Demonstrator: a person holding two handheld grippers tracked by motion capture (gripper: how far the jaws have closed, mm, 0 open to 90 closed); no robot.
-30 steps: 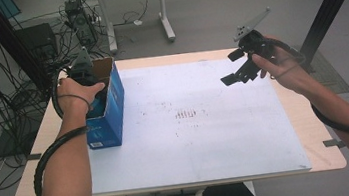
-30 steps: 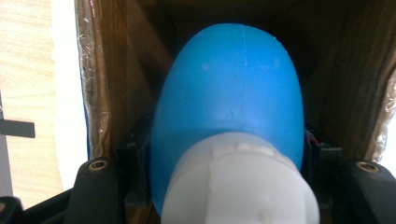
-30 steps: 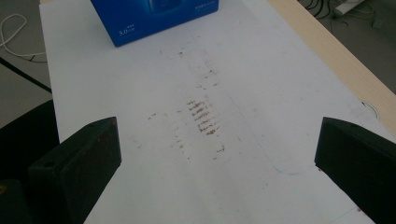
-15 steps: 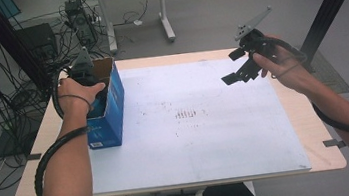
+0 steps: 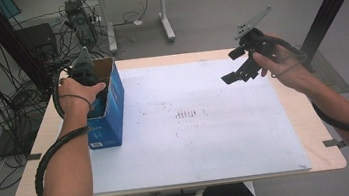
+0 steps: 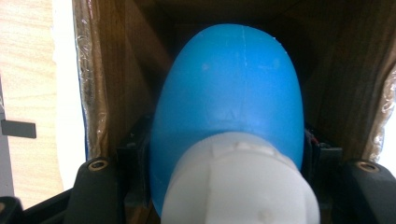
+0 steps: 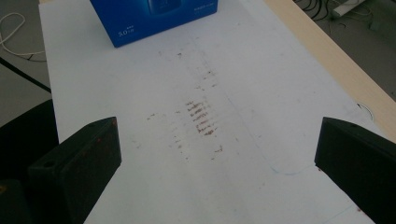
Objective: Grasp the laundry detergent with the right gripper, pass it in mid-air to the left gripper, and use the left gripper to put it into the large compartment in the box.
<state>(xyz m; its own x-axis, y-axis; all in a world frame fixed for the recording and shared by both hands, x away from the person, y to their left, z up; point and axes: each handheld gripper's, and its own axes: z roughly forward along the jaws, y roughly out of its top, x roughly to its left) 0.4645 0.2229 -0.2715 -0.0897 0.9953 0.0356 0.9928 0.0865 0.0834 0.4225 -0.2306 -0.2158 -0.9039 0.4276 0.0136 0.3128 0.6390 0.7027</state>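
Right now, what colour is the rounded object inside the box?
Blue, with a white cap end; the rounded object shows best in the left gripper view.

The box (image 5: 108, 111) is bright blue on the outside with small white writing, and plain brown inside. The thing in it is a blue bulb (image 6: 229, 88) with a white cap (image 6: 238, 186). The desk (image 5: 312, 126) is light wood, and a white sheet (image 5: 208, 144) covers most of it. The sheet has little reddish-brown marks (image 7: 198, 119) in short rows near its middle. Both grippers are black: the left gripper (image 5: 83, 71) and the right gripper (image 5: 240, 72). The floor (image 5: 202, 9) is grey.
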